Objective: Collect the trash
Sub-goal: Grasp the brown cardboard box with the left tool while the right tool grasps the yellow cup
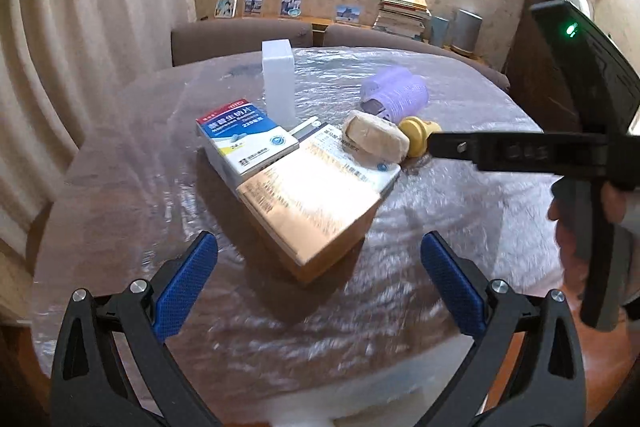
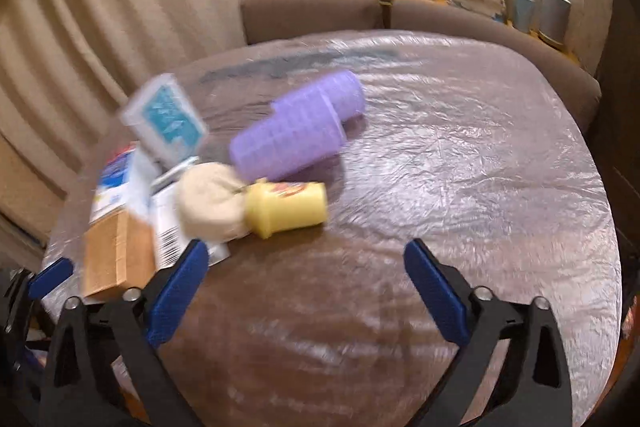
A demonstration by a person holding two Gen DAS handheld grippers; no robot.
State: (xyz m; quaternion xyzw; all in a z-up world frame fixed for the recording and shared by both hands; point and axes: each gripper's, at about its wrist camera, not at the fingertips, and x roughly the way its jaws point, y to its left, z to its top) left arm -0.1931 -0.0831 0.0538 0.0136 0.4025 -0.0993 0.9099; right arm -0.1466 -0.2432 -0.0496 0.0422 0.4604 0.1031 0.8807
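A heap of trash lies on the plastic-covered table (image 1: pixel 460 211). It holds a gold box (image 1: pixel 308 215), a blue and white medicine box (image 1: pixel 244 143), a second white box (image 1: pixel 360 163), a beige wrapped lump (image 1: pixel 376 137), a small yellow bottle (image 1: pixel 416 139), a lying stack of purple cups (image 1: pixel 394 93) and an upright clear box (image 1: pixel 278 83). My left gripper (image 1: pixel 318 259) is open just in front of the gold box. My right gripper (image 2: pixel 306 267) is open and empty, just short of the yellow bottle (image 2: pixel 286 209) and the beige lump (image 2: pixel 210 207). The purple cups (image 2: pixel 300 131) lie behind them.
Two brown chairs (image 1: pixel 240 39) stand at the table's far edge. A shelf behind holds photos, a stack of books (image 1: pixel 402 13) and grey canisters. Curtains hang at the left. A dark cabinet (image 1: pixel 540 67) stands at the right. The right gripper's body (image 1: pixel 520 151) crosses the left wrist view.
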